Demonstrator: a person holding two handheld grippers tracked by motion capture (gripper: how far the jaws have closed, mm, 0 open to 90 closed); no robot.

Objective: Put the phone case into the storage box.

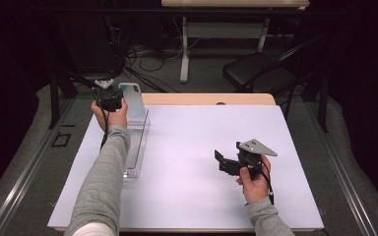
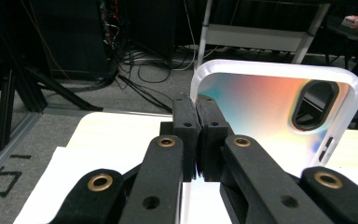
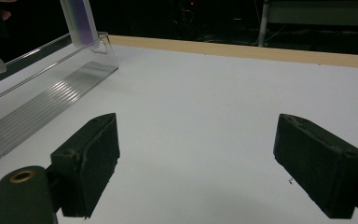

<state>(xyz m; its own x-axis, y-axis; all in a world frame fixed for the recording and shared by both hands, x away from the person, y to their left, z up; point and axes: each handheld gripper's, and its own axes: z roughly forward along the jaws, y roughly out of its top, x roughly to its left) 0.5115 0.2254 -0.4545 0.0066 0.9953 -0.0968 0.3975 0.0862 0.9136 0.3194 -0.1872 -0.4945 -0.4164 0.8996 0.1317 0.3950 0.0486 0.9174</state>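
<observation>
A phone case [image 1: 133, 100] with a white rim and a shimmering orange-teal back [image 2: 261, 107] stands upright in the far end of a clear plastic rack [image 1: 137, 142] at the table's left. My left gripper [image 1: 109, 98] is shut on the case's left edge, its jaws pressed together around the rim [image 2: 196, 105]. Over the white mat [image 1: 192, 142] at the right, my right gripper [image 1: 226, 162] is held open, jaws wide apart with nothing between them [image 3: 196, 154]. The right gripper view also shows the rack [image 3: 51, 102] and the case's lower part [image 3: 79, 21].
A wooden table edge [image 1: 209, 99] shows behind the mat. Beyond it stand a black folding chair [image 1: 261, 71] and another table's white legs [image 1: 184, 49], with cables on the floor [image 1: 147, 54]. A black frame post [image 1: 54, 93] rises at the left.
</observation>
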